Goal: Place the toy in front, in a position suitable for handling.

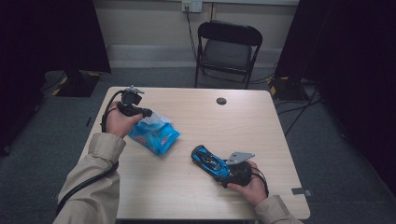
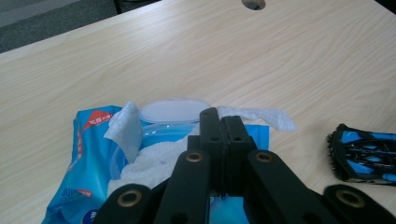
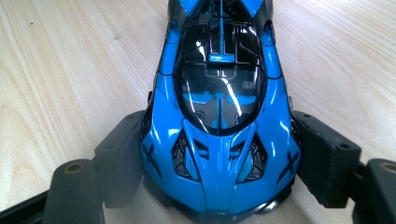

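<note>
Left gripper (image 2: 219, 122) pinches a white wipe (image 2: 154, 161) above the blue pack (image 1: 154, 135), while right gripper (image 3: 219, 154) clamps the blue toy car (image 3: 219, 107) on the tabletop (image 1: 243, 121).

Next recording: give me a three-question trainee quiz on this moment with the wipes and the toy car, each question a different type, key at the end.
1. True or false: the right gripper has its jaws on either side of the blue toy car.
2. The left gripper is: A) wide open over bare table, B) shut on a white wipe coming out of the pack of wipes, C) holding the toy car.
3. Fill in: behind the table stands an empty black folding ____.

Key: 1 true; 2 B; 3 chair.
</note>
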The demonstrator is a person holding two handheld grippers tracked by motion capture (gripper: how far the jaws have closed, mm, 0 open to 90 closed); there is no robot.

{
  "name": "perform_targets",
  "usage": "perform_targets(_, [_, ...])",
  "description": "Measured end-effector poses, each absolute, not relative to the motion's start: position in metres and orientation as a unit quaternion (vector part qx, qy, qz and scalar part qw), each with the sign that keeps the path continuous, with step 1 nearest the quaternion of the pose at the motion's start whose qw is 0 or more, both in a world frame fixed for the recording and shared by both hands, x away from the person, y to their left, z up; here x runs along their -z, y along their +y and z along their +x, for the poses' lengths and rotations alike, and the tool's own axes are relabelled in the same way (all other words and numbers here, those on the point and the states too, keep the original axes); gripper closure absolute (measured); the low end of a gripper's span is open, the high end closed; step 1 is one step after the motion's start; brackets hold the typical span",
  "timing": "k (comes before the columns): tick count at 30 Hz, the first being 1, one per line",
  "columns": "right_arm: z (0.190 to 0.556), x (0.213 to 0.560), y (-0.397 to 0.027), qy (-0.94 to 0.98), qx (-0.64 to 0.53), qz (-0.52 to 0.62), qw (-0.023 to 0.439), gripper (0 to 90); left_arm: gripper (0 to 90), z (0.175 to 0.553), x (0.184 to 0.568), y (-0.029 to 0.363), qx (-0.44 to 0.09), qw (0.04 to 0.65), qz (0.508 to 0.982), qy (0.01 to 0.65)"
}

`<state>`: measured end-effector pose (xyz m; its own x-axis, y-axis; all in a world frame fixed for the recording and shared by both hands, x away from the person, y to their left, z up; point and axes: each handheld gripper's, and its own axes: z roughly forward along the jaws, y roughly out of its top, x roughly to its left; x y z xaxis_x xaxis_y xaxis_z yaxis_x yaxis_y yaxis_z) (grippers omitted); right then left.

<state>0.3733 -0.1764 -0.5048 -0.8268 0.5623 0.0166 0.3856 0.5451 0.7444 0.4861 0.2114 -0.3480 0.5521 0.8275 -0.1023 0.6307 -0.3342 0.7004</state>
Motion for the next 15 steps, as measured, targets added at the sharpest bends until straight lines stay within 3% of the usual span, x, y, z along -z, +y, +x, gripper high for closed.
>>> perform_targets(15, [0.373, 0.505, -0.176, 0.872, -0.392, 0.272, 0.113, 24.8, 89.7, 0.478, 0.314, 0.209, -0.131, 0.383, 0.801, 0.442])
